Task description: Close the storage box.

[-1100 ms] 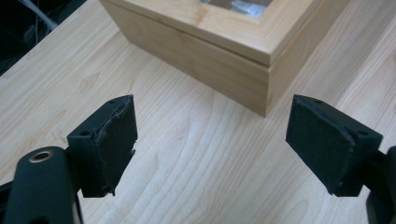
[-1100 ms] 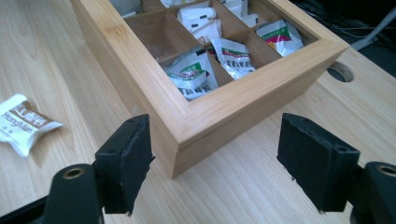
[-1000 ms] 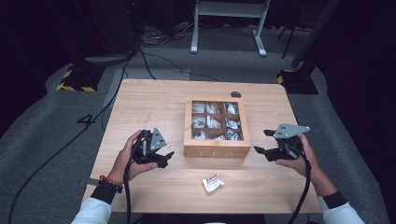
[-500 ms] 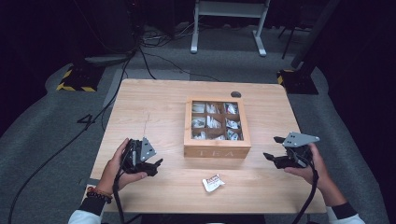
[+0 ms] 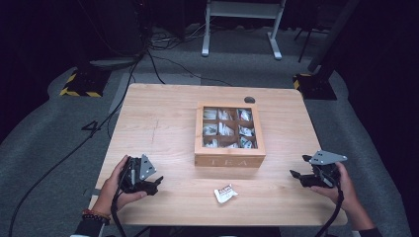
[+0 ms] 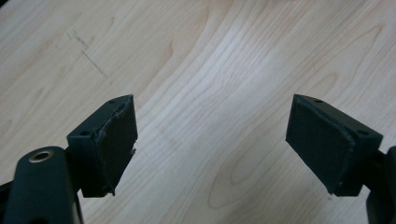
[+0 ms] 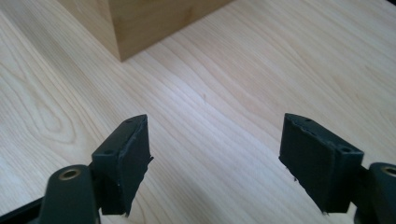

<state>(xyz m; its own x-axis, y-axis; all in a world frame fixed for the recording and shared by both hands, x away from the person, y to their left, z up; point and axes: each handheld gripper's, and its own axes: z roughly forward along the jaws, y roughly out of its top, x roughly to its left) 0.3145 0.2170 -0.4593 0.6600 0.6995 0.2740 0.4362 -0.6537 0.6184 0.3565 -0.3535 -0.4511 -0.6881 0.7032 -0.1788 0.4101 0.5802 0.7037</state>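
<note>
both hand-held grippers, left (image 5: 157,181) and right (image 5: 295,174), have drawn back from the tea box (image 5: 230,135), lower over the desk (image 5: 163,118), jaws wide apart and empty.

One wooden tea box (image 5: 230,159), one loose tea packet (image 5: 225,193) and two handheld grippers are sitting on one table (image 5: 163,118).
</note>
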